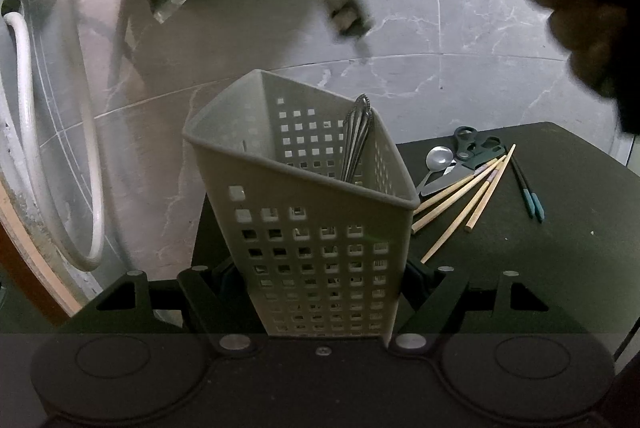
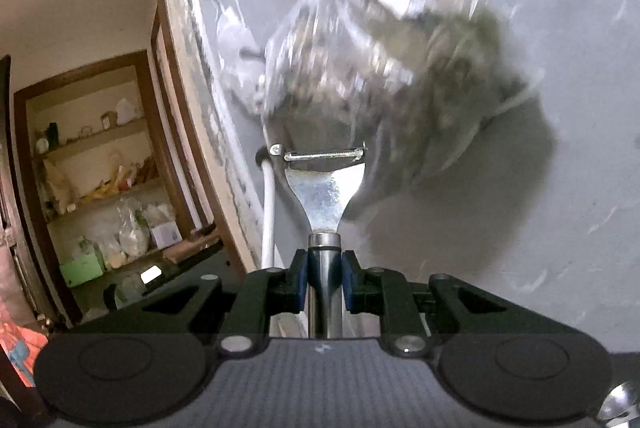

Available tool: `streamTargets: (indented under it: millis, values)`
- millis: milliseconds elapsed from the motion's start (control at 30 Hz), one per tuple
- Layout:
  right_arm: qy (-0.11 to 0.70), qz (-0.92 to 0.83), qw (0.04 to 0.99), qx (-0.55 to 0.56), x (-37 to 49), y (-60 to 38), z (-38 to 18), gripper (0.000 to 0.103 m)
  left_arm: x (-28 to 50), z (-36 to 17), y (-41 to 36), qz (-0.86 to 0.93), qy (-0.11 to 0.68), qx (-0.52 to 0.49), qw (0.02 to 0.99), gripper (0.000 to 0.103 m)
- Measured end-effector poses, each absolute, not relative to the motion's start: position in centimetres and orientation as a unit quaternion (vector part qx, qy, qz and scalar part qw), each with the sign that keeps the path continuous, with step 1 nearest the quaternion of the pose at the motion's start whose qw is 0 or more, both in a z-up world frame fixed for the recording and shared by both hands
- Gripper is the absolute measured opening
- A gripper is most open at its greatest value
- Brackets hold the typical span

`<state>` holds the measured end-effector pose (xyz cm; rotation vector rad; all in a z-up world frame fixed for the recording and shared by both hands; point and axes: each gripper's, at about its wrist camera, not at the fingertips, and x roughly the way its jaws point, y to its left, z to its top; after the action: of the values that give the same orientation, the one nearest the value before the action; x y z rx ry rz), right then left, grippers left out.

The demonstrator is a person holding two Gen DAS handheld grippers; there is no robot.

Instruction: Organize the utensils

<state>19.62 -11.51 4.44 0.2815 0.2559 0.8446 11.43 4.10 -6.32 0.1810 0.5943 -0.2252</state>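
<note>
Steel peeler (image 2: 325, 187) sits clamped by its round handle between right gripper (image 2: 325, 278) pads, long axis straight fwd, serrated blade crosswise at far end, toward blurry plastic bag (image 2: 384, 67) on grey wall. Left gripper (image 1: 320, 292) squeezes perforated beige plastic caddy (image 1: 304, 228), tilted, at black table's (image 1: 560, 268) left edge w/ ornate metal handles (image 1: 357, 139) inside. Wooden chopsticks (image 1: 460, 195), spoon (image 1: 438, 157), scissors (image 1: 472, 147) lie near far edge.

Glossy metal peeler (image 2: 325, 183), matt plastic basket (image 1: 304, 228)
</note>
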Motion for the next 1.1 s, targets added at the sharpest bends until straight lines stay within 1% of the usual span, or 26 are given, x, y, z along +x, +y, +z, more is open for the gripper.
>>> streamTargets:
  millis: [267, 633, 700, 767, 800, 833, 867, 900, 933, 1000, 1033, 1100]
  values:
    - [0.181, 0.399, 0.890, 0.123, 19.4, -9.7, -0.3, 0.020, 11.4, -6.3, 4.1, -0.110, 0.291, 0.088, 0.946, 0.077]
    - [0.220, 0.397, 0.888, 0.078, 16.7, -10.5, -2.3, 0.020, 11.4, -6.3, 4.1, -0.110, 0.291, 0.088, 0.946, 0.077]
    - [0.230, 0.396, 0.886, 0.073, 16.4, -10.7, -2.6, 0.022, 11.4, -6.3, 4.1, -0.110, 0.291, 0.088, 0.946, 0.077]
    - [0.237, 0.393, 0.885, 0.073, 16.2, -11.1, -2.8, 0.028, 11.5, -6.3, 4.1, -0.110, 0.291, 0.088, 0.946, 0.077]
    - [0.241, 0.390, 0.886, 0.074, 16.2, -11.2, -2.8, 0.035, 11.4, -6.3, 4.1, -0.110, 0.291, 0.088, 0.946, 0.077]
    - [0.241, 0.390, 0.886, 0.077, 16.1, -11.5, -2.8, 0.036, 11.4, -6.3, 4.1, -0.109, 0.292, 0.088, 0.946, 0.077]
    - [0.239, 0.390, 0.886, 0.080, 16.1, -11.7, -2.6, 0.040, 11.5, -6.3, 4.1, -0.109, 0.292, 0.089, 0.946, 0.077]
    - [0.238, 0.389, 0.886, 0.081, 16.0, -11.8, -2.4, 0.046, 11.5, -6.3, 4.1, -0.109, 0.292, 0.089, 0.946, 0.077]
    - [0.237, 0.388, 0.887, 0.082, 16.0, -12.0, -2.2, 0.051, 11.5, -6.3, 4.1, -0.109, 0.292, 0.088, 0.946, 0.077]
    - [0.231, 0.383, 0.890, 0.089, 15.7, -12.7, -1.7, 0.070, 11.5, -6.3, 4.1, -0.109, 0.292, 0.088, 0.946, 0.077]
    - [0.229, 0.379, 0.892, 0.091, 15.7, -13.0, -1.5, 0.075, 11.5, -6.3, 4.1, -0.109, 0.292, 0.089, 0.946, 0.077]
    - [0.222, 0.363, 0.900, 0.096, 15.4, -14.1, -1.1, 0.093, 11.5, -6.3, 4.1, -0.109, 0.292, 0.088, 0.946, 0.078]
